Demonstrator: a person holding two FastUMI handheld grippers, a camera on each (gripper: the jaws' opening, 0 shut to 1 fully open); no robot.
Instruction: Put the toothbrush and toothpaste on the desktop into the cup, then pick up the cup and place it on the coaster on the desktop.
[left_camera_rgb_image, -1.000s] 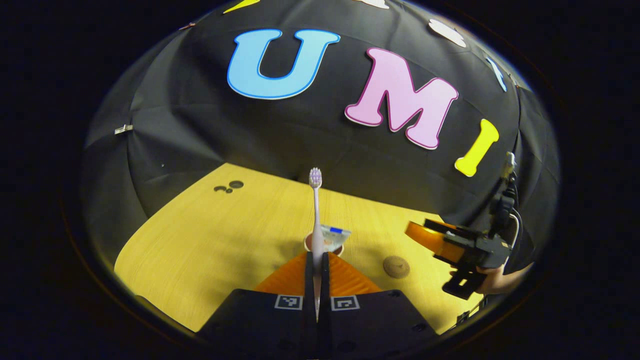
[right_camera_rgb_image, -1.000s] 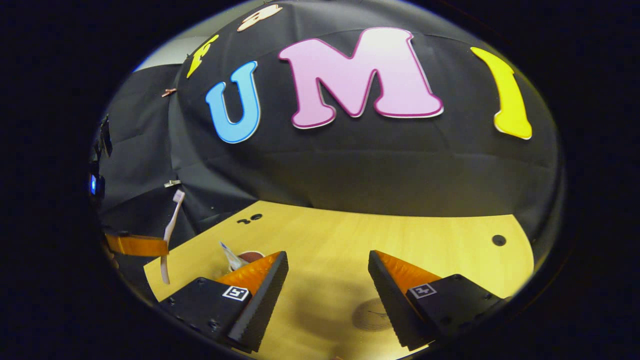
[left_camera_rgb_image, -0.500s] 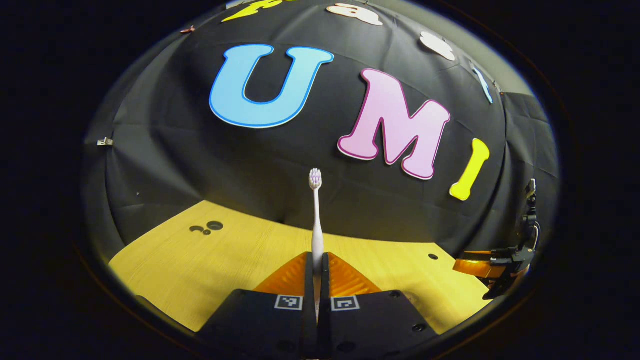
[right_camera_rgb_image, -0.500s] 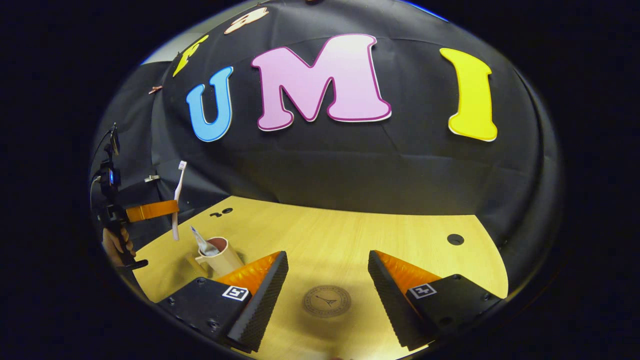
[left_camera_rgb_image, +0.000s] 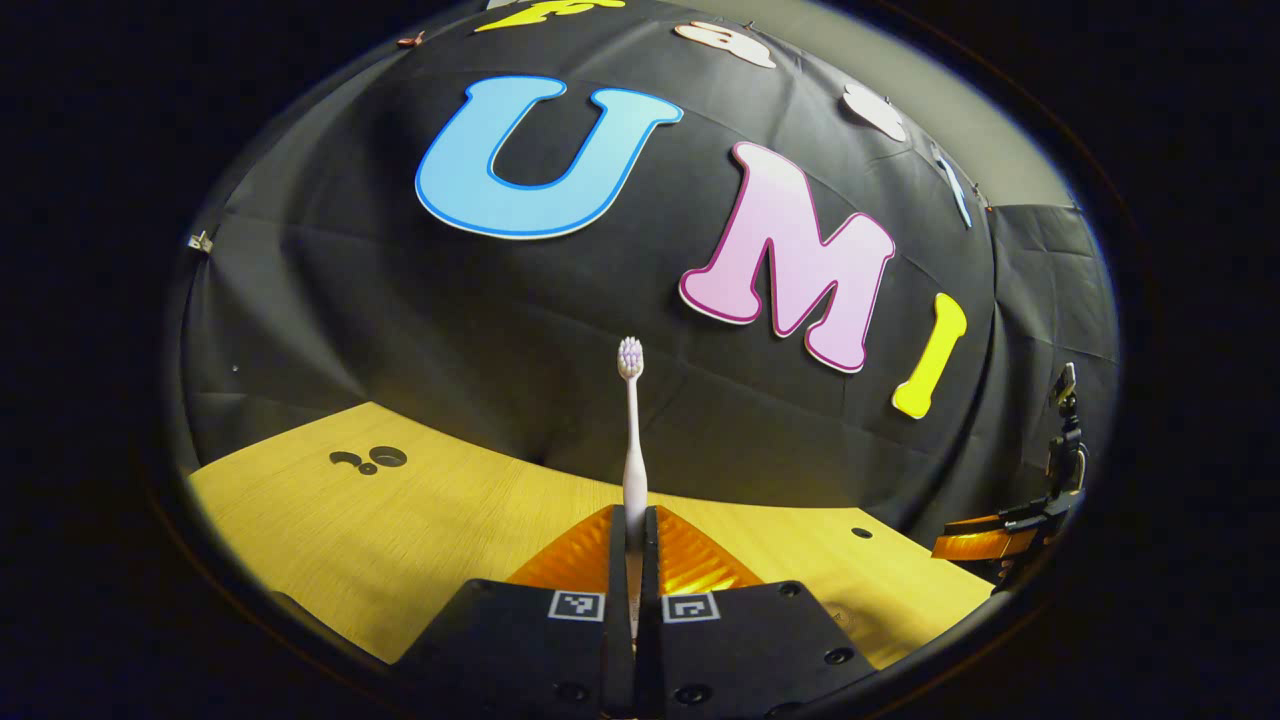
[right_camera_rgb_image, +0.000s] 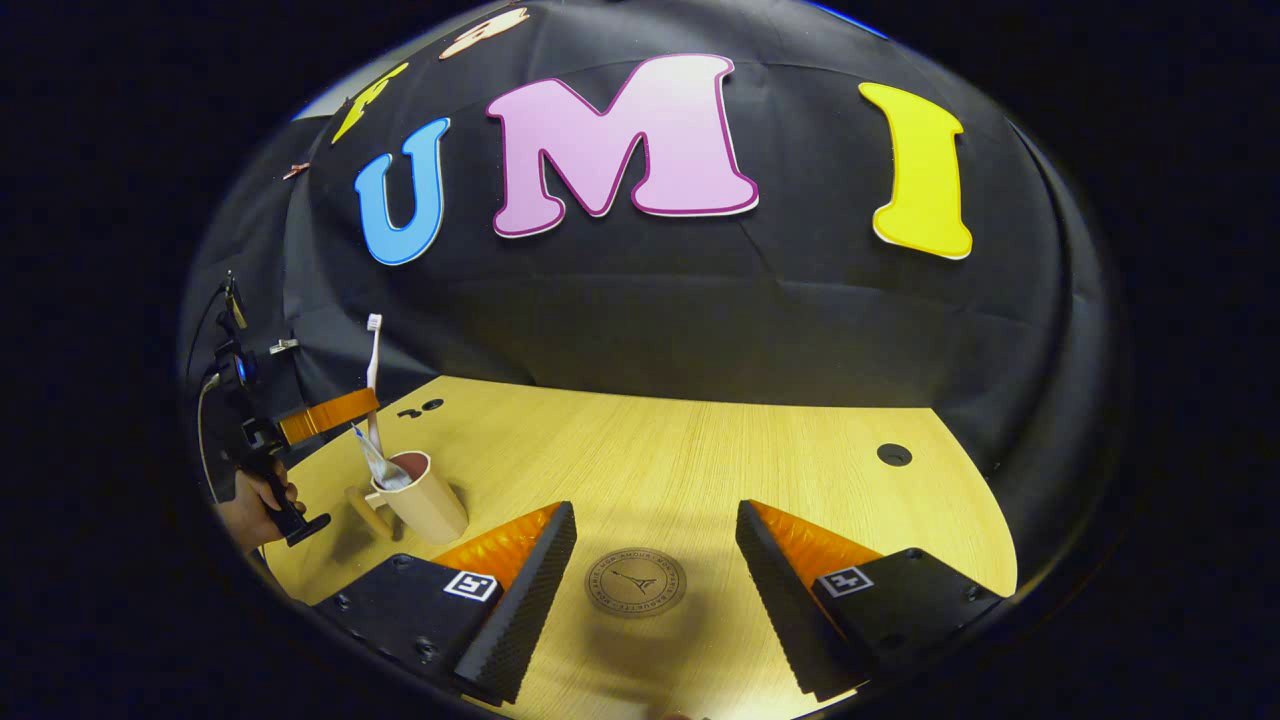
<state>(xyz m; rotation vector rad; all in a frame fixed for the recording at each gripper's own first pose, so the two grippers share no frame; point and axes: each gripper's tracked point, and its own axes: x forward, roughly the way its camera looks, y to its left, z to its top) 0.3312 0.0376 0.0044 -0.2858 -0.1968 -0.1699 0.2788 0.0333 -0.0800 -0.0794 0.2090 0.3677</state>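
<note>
Left gripper (left_camera_rgb_image: 632, 560) is pinching the toothbrush (left_camera_rgb_image: 632, 440) upright above the cup (right_camera_rgb_image: 422, 495); lower it straight, clearing the toothpaste (right_camera_rgb_image: 378, 462). Right gripper (right_camera_rgb_image: 655, 590) is hovering, jaws spread.

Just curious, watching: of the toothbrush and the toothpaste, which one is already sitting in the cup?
The toothpaste: it stands in the cup. The toothbrush is clamped upright in the left gripper, above the cup.

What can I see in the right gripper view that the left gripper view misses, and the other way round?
Right gripper view alone: the cup with the toothpaste in it, the coaster, and a hand.

Left gripper view alone: the left gripper from close up, jaws shut on the toothbrush.

Both: toothbrush, wooden desktop, the two grippers, right gripper open.
</note>
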